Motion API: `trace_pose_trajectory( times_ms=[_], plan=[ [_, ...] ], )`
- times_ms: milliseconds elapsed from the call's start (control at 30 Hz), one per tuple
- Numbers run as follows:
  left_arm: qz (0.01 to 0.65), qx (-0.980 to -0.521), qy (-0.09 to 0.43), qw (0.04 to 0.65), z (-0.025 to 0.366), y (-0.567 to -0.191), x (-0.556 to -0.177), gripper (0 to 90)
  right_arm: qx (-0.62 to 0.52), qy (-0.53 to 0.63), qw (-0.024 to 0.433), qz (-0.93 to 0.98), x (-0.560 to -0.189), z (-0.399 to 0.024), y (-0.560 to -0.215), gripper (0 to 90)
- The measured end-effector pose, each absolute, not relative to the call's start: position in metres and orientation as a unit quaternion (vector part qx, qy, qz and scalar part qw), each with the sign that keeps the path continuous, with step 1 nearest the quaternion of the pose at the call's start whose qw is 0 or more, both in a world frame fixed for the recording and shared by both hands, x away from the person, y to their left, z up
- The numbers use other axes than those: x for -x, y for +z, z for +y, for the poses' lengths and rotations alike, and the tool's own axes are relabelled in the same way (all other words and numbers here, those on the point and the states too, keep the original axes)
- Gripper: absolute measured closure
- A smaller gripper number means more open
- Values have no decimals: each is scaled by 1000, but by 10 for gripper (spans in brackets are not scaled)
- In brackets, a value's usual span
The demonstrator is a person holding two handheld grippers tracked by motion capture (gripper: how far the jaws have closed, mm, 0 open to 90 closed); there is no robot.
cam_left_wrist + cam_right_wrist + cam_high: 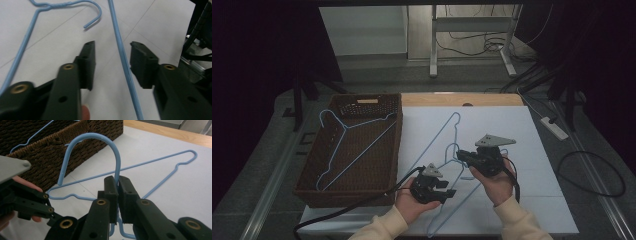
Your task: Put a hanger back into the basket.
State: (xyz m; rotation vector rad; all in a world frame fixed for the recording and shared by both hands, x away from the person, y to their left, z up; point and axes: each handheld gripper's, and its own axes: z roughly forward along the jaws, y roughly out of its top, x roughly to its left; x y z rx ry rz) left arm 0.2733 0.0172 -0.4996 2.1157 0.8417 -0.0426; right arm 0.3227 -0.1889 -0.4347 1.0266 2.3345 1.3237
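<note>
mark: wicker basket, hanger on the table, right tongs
wicker basket (pixel 398 131), high view, right wall.
hanger on the table (pixel 93 135), right gripper view, top of hook.
right tongs (pixel 118 184), right gripper view, between the tips.

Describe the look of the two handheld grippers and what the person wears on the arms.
Both the left gripper and the right gripper are black, each topped by a grey three-cornered plate. Their blocky black jaws carry brass-coloured rivets at the pivots, plain in both gripper views. A black cable trails from each body. The person's sleeves are cream-coloured with ribbed cuffs.
</note>
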Motion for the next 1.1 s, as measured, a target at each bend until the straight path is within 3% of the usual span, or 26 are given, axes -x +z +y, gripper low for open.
trace_pose_trajectory(
  times_ms=[133, 233, 500, 833, 1100],
  plan=[
    [335, -840, -36, 426, 16, -501, -275, 666, -354, 457, 133, 805, -323, -189, -435, 858],
    [331, -837, -53, 432, 16, -501, -276, 809, -353, 458, 132, 805, -323, -190, -435, 858],
    [346, -830, -55, 434, 16, -499, -275, 834, -344, 471, 128, 802, -323, -194, -436, 843],
    [350, -823, -25, 447, 20, -492, -274, 869, -329, 509, 128, 785, -313, -221, -436, 570],
    [345, -816, -20, 464, 23, -483, -270, 870, -328, 549, 152, 754, -296, -258, -433, 437]
  ],
)
